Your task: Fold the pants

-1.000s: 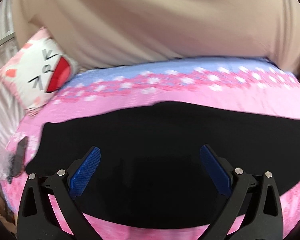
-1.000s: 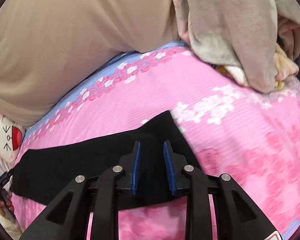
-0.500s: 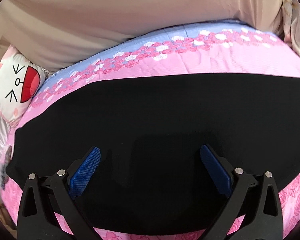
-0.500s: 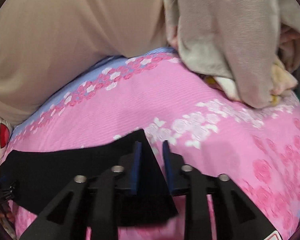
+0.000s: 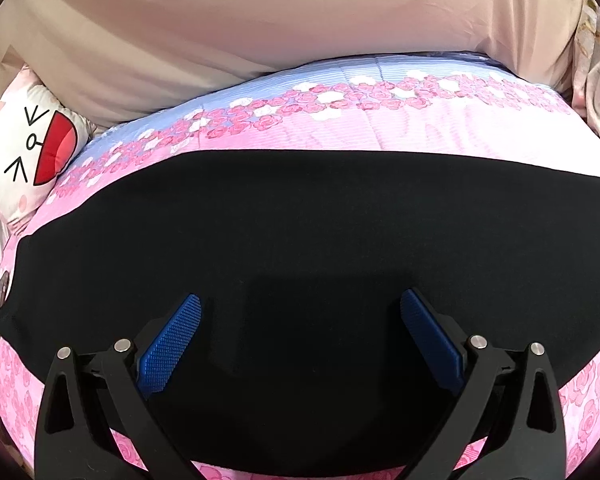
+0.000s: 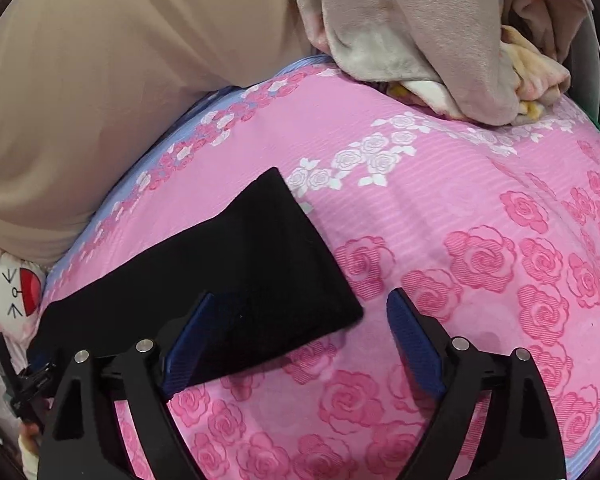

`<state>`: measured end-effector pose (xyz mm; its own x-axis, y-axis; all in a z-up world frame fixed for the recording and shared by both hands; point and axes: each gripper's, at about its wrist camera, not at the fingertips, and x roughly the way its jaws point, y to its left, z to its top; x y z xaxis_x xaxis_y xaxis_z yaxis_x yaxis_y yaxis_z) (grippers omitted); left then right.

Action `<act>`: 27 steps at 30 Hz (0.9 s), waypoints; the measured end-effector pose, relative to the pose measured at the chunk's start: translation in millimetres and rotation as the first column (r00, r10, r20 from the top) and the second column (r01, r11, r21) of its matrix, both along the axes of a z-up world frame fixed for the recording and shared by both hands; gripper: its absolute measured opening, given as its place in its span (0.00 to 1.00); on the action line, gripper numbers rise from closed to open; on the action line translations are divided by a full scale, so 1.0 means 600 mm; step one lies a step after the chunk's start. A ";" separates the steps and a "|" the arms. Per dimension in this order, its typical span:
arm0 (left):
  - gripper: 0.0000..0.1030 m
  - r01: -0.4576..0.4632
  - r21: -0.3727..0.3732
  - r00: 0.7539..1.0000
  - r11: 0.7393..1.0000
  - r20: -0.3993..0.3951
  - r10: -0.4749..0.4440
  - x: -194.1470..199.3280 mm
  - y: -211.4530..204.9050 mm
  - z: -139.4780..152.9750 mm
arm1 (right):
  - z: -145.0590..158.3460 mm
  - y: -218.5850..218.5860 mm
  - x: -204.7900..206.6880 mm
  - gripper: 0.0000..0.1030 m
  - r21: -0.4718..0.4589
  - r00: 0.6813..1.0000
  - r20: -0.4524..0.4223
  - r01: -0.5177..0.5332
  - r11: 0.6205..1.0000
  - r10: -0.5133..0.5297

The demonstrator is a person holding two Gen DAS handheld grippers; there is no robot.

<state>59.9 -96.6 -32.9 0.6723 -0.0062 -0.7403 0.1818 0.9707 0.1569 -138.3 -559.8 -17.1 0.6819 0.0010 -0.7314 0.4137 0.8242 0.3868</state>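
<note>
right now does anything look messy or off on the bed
The black pants lie flat and smooth on the pink bedspread. Only the rumpled beige blanket heaped at the far edge looks untidy. Nothing is spilled or damaged.

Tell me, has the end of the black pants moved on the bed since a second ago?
Yes. In the right wrist view the black pants end now lies flat, its corner nearer the white roses on the pink bedspread, between the opening right gripper fingers, no longer pinched.

My left claw (image 5: 300, 320) hides the near edge of the black pants (image 5: 300, 220), whose right end runs past the frame. The cartoon pillow (image 5: 28, 152) left of the pants is cut off. I can't identify the dark clip (image 6: 20, 384) beside them.
</note>
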 end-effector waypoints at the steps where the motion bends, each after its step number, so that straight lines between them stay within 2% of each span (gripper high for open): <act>1: 0.95 0.001 -0.001 1.000 1.000 0.000 -0.001 0.000 0.000 0.000 | 0.000 0.003 0.004 0.83 -0.003 1.000 0.001 0.001 1.000 -0.001; 4: 0.95 0.003 -0.006 1.000 1.000 -0.009 -0.003 0.001 0.001 -0.003 | 0.001 0.006 0.012 0.82 -0.019 1.000 -0.004 0.015 1.000 -0.015; 6: 0.95 0.005 -0.018 1.000 1.000 -0.018 -0.005 0.003 0.004 -0.004 | 0.002 0.005 0.012 0.75 -0.026 0.999 -0.011 0.040 0.999 -0.040; 7: 0.95 0.005 -0.026 1.000 1.000 -0.024 -0.006 0.004 0.006 -0.005 | 0.002 0.004 0.011 0.62 -0.037 0.998 -0.021 0.059 0.998 -0.060; 8: 0.96 0.004 -0.037 1.000 0.999 -0.030 -0.005 0.005 0.009 -0.006 | 0.000 0.002 0.012 0.42 -0.034 0.997 -0.024 0.067 0.997 -0.068; 10: 0.96 0.002 -0.058 0.999 0.998 -0.042 -0.005 0.007 0.014 -0.008 | -0.010 -0.005 0.009 0.25 0.055 0.998 0.003 0.058 0.997 -0.059; 14: 0.96 0.003 -0.101 0.998 0.995 -0.064 -0.010 0.011 0.024 -0.012 | -0.011 -0.005 0.006 0.25 0.072 0.996 0.007 0.084 0.994 -0.085; 16: 0.96 0.002 -0.119 0.997 0.993 -0.071 -0.011 0.012 0.028 -0.013 | -0.010 -0.004 0.007 0.28 0.080 0.996 0.010 0.087 0.993 -0.088; 19: 0.96 0.003 -0.121 0.997 0.993 -0.074 -0.012 0.012 0.027 -0.014 | -0.013 -0.008 0.005 0.33 0.124 0.994 0.034 0.100 0.987 -0.105; 21: 0.96 0.003 -0.124 0.997 0.992 -0.077 -0.013 0.014 0.027 -0.014 | -0.013 -0.008 0.004 0.33 0.126 0.993 0.037 0.106 0.986 -0.111; 23: 0.96 0.003 -0.129 0.997 0.992 -0.080 -0.013 0.014 0.028 -0.014 | -0.013 -0.006 0.004 0.23 0.114 0.992 0.028 0.118 0.986 -0.122; 24: 0.96 0.003 -0.130 0.997 0.992 -0.080 -0.013 0.014 0.029 -0.014 | -0.015 -0.004 0.005 0.20 0.138 0.992 0.038 0.112 0.984 -0.118; 27: 0.96 0.004 -0.137 0.997 0.991 -0.080 -0.015 0.014 0.031 -0.013 | -0.001 0.009 0.002 0.18 0.136 0.988 0.075 0.125 0.983 -0.136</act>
<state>68.3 -78.3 -40.5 0.6098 -0.1174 -0.7838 0.1980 0.9802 0.0072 -137.3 -554.1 -18.0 0.7413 0.0001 -0.6711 0.4757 0.7053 0.5255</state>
